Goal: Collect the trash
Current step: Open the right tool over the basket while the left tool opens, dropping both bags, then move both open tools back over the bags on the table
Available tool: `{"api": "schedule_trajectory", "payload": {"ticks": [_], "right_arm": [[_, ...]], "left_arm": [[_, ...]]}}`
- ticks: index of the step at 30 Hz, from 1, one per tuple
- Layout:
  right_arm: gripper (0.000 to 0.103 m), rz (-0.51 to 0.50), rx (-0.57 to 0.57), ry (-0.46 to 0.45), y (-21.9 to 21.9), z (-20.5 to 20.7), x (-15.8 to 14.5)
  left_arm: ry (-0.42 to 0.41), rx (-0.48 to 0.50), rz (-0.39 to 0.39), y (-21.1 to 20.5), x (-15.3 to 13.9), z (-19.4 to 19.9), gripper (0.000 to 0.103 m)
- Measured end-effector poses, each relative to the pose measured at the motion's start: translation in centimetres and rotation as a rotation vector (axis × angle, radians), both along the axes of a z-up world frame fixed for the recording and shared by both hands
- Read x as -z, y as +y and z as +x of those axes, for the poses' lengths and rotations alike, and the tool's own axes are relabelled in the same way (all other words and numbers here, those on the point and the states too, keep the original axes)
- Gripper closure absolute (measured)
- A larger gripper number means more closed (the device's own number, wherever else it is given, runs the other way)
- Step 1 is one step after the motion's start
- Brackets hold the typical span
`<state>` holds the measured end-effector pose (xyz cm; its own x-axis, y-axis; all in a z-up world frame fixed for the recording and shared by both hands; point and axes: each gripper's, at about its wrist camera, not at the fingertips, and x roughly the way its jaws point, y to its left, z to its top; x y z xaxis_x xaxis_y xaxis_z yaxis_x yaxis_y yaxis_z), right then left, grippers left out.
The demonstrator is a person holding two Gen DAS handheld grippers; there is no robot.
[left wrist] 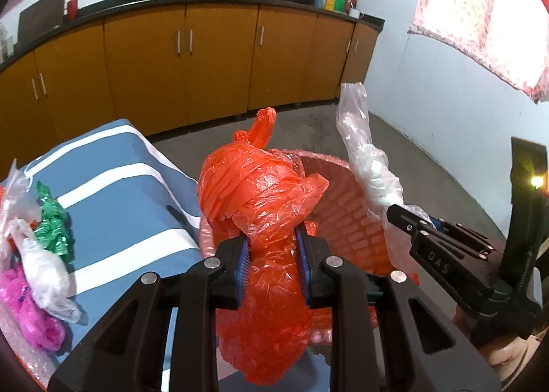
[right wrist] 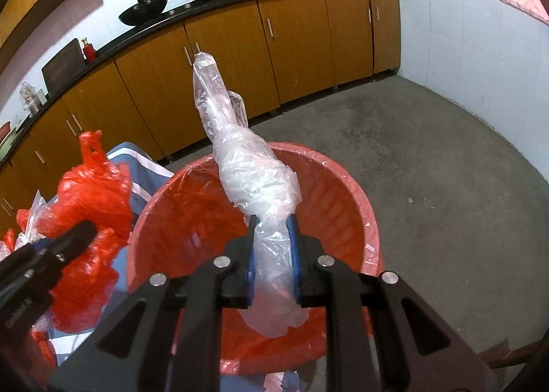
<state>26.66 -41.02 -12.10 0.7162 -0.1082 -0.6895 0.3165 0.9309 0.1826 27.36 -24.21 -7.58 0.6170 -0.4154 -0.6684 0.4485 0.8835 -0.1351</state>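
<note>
- Currently, two pieces of trash are carried at once: the red bag (left wrist: 260, 193) is clamped between the jaws of the left gripper (left wrist: 272, 265), and the clear bag (right wrist: 254, 182) is clamped between the jaws of the right gripper (right wrist: 272, 254).
- The drop-off step is judged to be in hand, since both bags are held at the bin (right wrist: 360, 220), which is lined with red film.
- The clear bag is held over the bin's mouth; the red bag is held at its left rim, by the striped surface (left wrist: 130, 193).
- Next, the left gripper is to be brought fully over the opening, and both jaws are then to be parted so the bags fall inside.
- More trash is seen on the surface: a green wrapper (left wrist: 51, 220), a pink bag (left wrist: 31, 309) and another clear bag (left wrist: 44, 265), judged still to be collected.
- "DAS" is read on the right gripper in the left view; small writing on the left gripper in the right view cannot be made out.
</note>
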Motion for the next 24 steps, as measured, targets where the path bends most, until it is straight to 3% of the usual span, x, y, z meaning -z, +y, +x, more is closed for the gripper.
{"api": "schedule_trajectory", "payload": {"ticks": [8, 16, 24], "right_arm": [[0.072, 0.015, 0.005, -0.011, -1.1, -0.3, 0.3], [0.071, -0.013, 0.007, -0.018, -1.0, -0.8, -0.4], [0.068, -0.050, -0.092, -0.069, 2.9, -1.3, -2.9]], "left_arm": [[0.029, 0.011, 0.001, -0.4, 0.9, 0.6, 0.067], [0.022, -0.015, -0.023, 0.6, 0.2, 0.2, 0.064], [-0.069, -0.124, -0.040, 6.8, -2.6, -2.8, 0.060]]}}
